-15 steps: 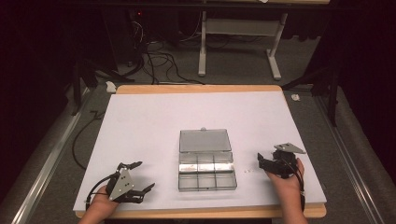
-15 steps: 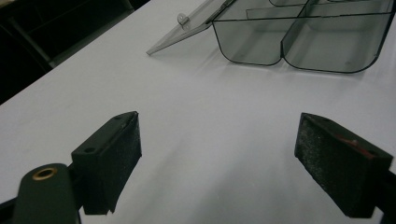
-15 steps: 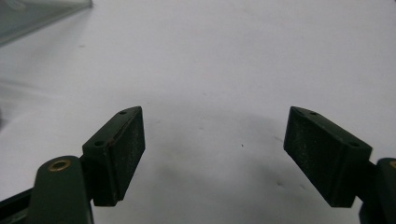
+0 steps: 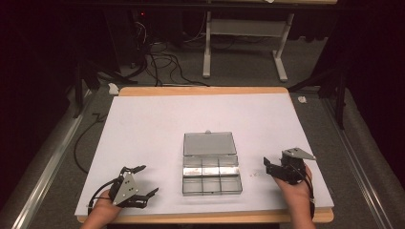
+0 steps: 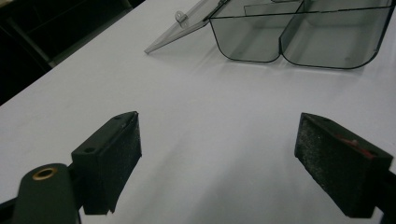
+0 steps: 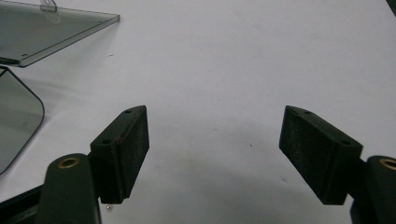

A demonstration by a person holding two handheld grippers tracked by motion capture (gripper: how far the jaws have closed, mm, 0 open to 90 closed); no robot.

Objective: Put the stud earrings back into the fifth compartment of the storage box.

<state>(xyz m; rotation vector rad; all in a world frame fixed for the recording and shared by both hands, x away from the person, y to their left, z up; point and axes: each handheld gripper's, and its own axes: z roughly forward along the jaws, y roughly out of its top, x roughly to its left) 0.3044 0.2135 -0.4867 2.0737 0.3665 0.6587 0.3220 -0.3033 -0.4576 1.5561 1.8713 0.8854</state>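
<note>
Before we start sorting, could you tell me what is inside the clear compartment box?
The compartment box lies open; its visible compartments look empty. The high view is too dim to rule out tiny parts.

**No legible writing anywhere**

No text, label, brand, number or sign can be read in any of the views. The clear plastic compartment box [image 4: 211, 174] and its opened lid [image 4: 209, 143] carry no print or sticker that shows. The white table cover [image 4: 153, 124] is plain. The grey three-cornered plates on the left gripper [image 4: 141, 183] and the right gripper [image 4: 269, 167] bear no marking that can be made out from the high view, and in the two gripper views the black jaws show bare surfaces with screw holes and no lettering.
</note>
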